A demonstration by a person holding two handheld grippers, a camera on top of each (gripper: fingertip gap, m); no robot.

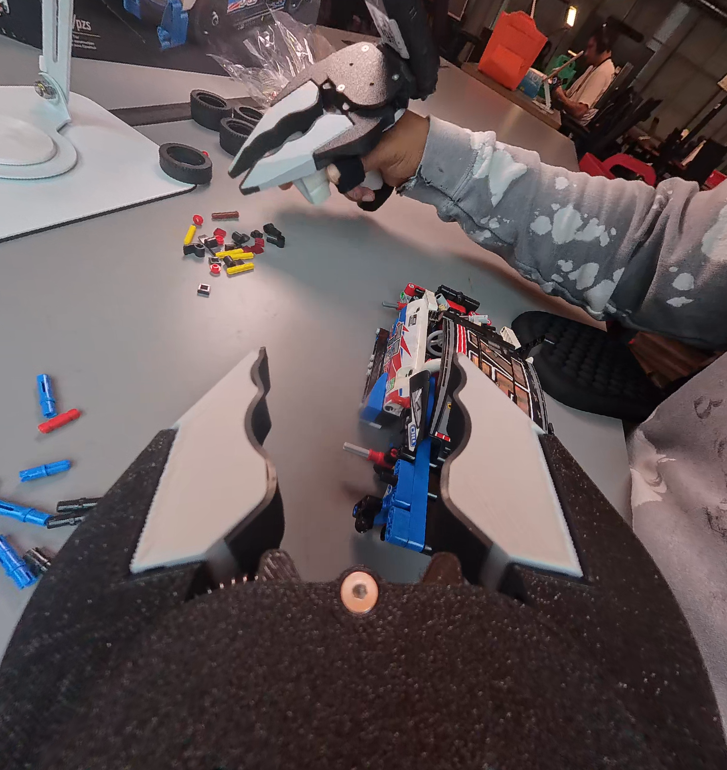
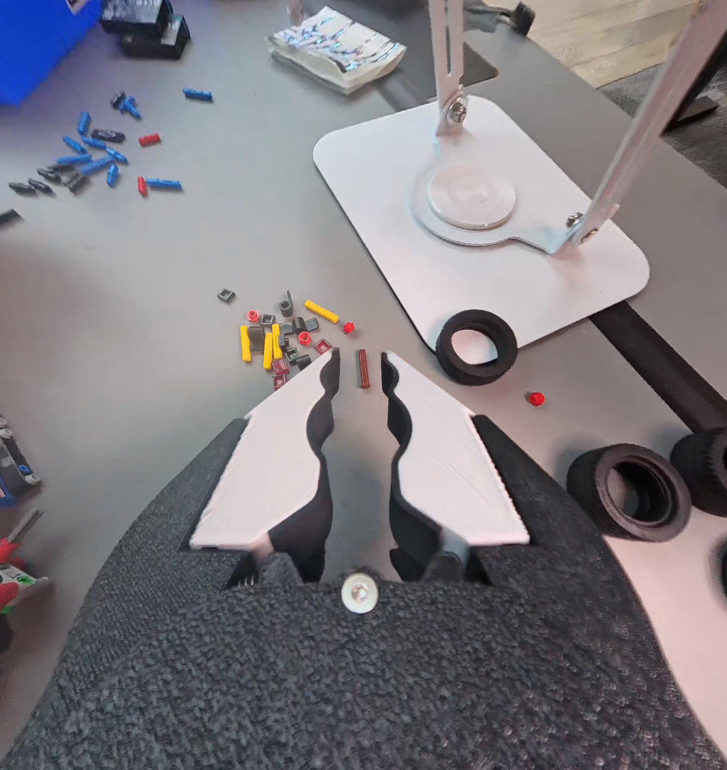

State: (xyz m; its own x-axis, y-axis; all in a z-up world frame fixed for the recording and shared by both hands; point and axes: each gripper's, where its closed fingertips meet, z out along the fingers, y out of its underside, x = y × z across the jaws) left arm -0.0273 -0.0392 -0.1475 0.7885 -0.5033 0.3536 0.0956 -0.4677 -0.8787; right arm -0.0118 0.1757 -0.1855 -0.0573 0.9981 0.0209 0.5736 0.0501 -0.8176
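My left gripper (image 1: 359, 354) is open wide and empty, low over the grey table (image 1: 124, 325). A toy brick car (image 1: 420, 400), blue, white and black, lies on its side beside the right finger (image 1: 499, 458). My right gripper (image 2: 359, 354) is open a little above the table, its tips either side of a small brown axle pin (image 2: 363, 368) without touching it. The right gripper also shows in the left wrist view (image 1: 241, 179), held by a hand in a grey sleeve over the pile of small yellow, red and black pieces (image 1: 232, 246).
Black rubber tyres (image 2: 476, 352) (image 2: 628, 491) lie by a white stand base (image 2: 478, 258). Blue and black pins (image 2: 91, 154) are scattered at the far left, a folded booklet (image 2: 336, 46) and a blue box (image 2: 16, 46) beyond. A loose red stud (image 2: 535, 398) lies at the right. About 25 cm separates my left fingertips from my right. The left gripper is farther from the loose red stud (image 2: 535, 398), some 30 cm, than the right, some 9 cm.
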